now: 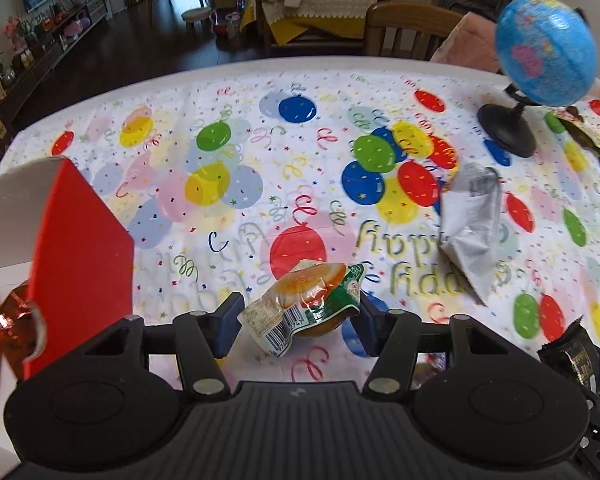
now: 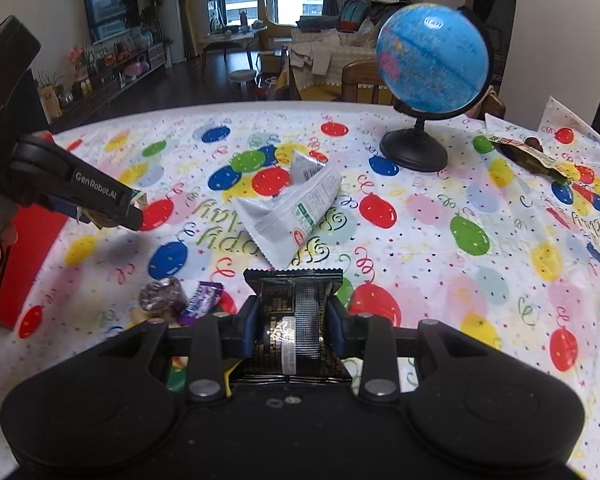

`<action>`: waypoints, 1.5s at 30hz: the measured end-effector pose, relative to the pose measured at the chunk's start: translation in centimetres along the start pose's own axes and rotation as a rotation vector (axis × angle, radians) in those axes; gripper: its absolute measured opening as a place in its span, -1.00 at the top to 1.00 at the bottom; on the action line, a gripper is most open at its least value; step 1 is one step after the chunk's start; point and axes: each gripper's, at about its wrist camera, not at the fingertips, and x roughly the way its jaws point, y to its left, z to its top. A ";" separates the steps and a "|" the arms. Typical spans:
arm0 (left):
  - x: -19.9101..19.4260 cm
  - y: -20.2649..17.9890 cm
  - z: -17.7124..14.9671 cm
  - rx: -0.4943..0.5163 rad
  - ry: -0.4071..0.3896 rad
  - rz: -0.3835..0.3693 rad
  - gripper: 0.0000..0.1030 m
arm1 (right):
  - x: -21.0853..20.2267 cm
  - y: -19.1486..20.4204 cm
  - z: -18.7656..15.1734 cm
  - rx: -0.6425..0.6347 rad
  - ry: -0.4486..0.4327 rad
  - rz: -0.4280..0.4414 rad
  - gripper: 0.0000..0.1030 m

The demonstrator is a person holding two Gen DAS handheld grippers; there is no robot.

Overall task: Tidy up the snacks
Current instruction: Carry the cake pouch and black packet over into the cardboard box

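Both clamped: left tongs [image 1: 296, 316] on orange-green packet [image 1: 308, 304], right tongs [image 2: 295, 326] on black packet [image 2: 296, 320].

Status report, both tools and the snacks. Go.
Left tool shut on green-and-orange bun packet. Right tool shut on black foil snack pack. White crinkled bag loose on balloon tablecloth; red box left.

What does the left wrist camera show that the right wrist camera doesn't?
Only the left wrist view: the bun packet gripped in the left gripper face on, and the gold-wrapped snacks inside the red box.
Only the right wrist view: the black packet between the right gripper jaws, and purple candies.
Both: the globe, the white bag, the balloon tablecloth.
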 end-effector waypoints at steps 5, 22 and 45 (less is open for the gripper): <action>-3.4 -0.3 -1.0 0.007 -0.041 -0.019 -0.11 | -2.5 0.3 0.0 0.015 -0.030 0.021 0.37; -11.8 1.8 -4.5 -0.022 -0.107 -0.044 -0.11 | -9.0 3.8 0.9 -0.015 -0.098 0.104 0.37; -18.5 13.3 -7.3 -0.065 -0.172 -0.059 -0.11 | -12.4 15.9 3.6 -0.075 -0.154 0.152 0.36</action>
